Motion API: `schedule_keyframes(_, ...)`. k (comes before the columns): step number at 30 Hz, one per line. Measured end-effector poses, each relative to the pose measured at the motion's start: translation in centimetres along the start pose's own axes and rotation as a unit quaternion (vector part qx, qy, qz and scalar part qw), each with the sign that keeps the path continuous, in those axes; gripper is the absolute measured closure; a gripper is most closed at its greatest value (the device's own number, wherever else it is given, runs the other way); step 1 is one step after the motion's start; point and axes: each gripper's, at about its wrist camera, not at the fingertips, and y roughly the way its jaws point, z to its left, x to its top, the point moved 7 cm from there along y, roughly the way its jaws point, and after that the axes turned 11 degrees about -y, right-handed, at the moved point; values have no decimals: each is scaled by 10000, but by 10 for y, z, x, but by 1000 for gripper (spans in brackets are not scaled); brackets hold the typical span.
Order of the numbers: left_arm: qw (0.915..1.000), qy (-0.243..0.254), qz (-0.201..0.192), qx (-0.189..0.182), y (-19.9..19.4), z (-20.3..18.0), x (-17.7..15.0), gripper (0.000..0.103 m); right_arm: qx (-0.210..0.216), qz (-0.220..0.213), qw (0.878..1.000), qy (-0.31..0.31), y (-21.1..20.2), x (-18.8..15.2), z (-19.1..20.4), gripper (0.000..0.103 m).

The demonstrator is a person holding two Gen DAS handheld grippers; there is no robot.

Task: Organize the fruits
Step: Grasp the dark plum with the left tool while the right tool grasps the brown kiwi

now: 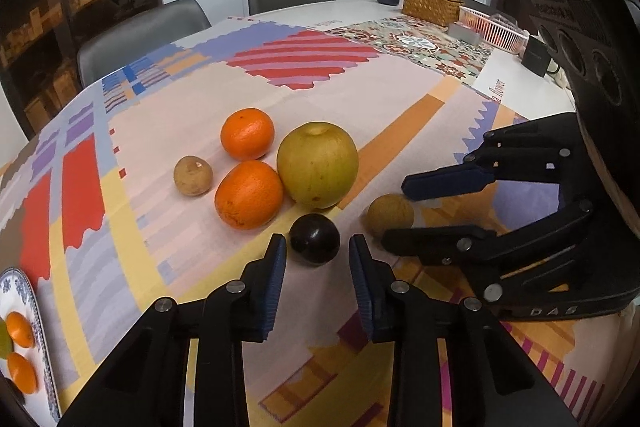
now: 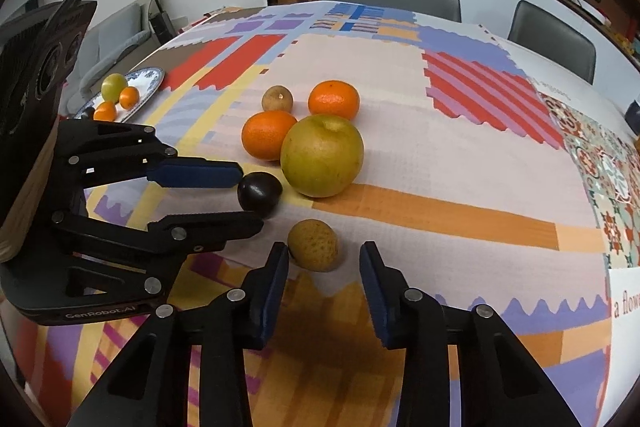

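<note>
The dark plum (image 1: 315, 239) sits between the left hand-held gripper (image 1: 317, 251) fingertips.

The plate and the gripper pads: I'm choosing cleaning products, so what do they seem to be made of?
The plate looks like glazed ceramic, going by its glossy white surface with blue printed pattern. The gripper pads look like blue rubber or soft plastic, matte with fine ribbing, mounted on black matte plastic fingers with metal pins.

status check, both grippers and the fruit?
Left gripper open, straddling dark plum. Right gripper open around tan fruit. Big green fruit crowds the plum.
</note>
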Motion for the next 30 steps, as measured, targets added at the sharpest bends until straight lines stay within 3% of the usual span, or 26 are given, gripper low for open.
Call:
schedule_keyframes(4, 10000, -6, -12, 4, 4, -2, 4, 71, 130, -16, 9999, 28, 4, 0, -1, 69)
schedule_keyframes(6, 10000, -11, 10, 30, 7, -3, 5, 72, 144, -36, 9999, 24, 3, -1, -1, 76)
schedule_keyframes(14, 9998, -92, 122, 132, 12, -4, 3, 78, 83, -93, 9993, 351, -2, -6, -13, 76)
schedule_keyframes(30, 9948, -805, -277, 553, -51, 5, 2, 78, 136, -494, 9980, 359, -38, 11, 3, 76)
